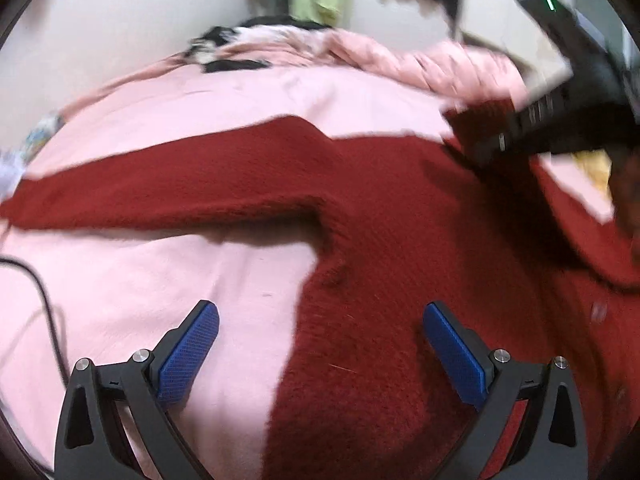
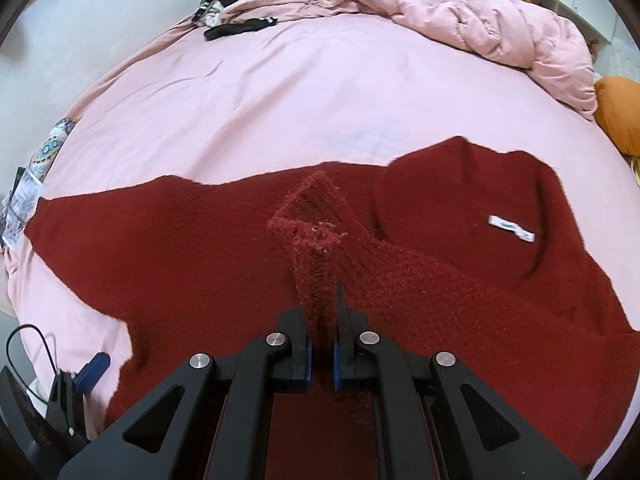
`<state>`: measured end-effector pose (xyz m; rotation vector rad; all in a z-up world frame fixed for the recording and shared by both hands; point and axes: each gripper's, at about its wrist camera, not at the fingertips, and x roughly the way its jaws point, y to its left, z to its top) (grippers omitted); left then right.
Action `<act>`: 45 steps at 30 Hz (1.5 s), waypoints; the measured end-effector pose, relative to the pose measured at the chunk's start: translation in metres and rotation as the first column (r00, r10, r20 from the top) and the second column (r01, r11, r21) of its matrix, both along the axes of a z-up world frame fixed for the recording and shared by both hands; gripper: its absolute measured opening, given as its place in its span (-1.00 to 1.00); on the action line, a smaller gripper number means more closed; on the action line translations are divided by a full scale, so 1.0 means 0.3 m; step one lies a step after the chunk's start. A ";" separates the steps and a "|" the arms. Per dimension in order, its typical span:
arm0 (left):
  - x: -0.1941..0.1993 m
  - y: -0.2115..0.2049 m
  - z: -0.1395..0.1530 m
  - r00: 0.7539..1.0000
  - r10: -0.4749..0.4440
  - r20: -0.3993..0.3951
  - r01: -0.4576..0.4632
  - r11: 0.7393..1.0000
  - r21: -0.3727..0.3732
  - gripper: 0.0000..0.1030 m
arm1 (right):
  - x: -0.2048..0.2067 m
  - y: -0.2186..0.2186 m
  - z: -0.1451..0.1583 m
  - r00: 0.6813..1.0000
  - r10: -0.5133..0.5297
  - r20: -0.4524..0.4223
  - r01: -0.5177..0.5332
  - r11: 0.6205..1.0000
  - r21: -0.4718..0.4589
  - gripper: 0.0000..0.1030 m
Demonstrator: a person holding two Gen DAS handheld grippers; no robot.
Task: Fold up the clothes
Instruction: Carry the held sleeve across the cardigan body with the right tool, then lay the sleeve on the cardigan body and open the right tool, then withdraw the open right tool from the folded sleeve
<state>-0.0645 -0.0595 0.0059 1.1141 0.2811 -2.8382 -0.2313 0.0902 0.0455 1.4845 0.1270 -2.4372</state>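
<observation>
A dark red knit sweater lies spread on the pink bed sheet, one sleeve stretched out to the left. My left gripper is open, its blue pads low over the sweater's left side edge, holding nothing. My right gripper is shut on a sleeve cuff of the red sweater and holds it lifted over the sweater's body. A white label shows inside the neck. The right gripper also shows blurred at upper right in the left wrist view.
A crumpled pink duvet and black-and-white clothes lie at the far end of the bed. An orange cushion sits at the right edge. A black cable runs at the left. The left gripper shows at lower left in the right wrist view.
</observation>
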 end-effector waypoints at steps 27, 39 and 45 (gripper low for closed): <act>0.034 -0.031 -0.010 0.995 0.104 -0.013 -0.104 0.994 -0.037 0.99 | -0.042 -0.180 -0.155 0.989 0.068 0.128 -0.054 0.993 -0.106 -0.22; 0.026 -0.019 -0.013 0.995 0.097 -0.001 -0.097 0.993 -0.068 0.99 | 0.095 0.086 0.133 0.989 -0.006 -0.146 -0.058 0.904 -0.425 0.73; 0.020 0.001 -0.020 0.995 0.097 0.006 -0.096 0.990 -0.104 0.99 | 0.158 0.582 0.079 0.957 -0.275 -0.090 0.236 0.922 -0.307 0.73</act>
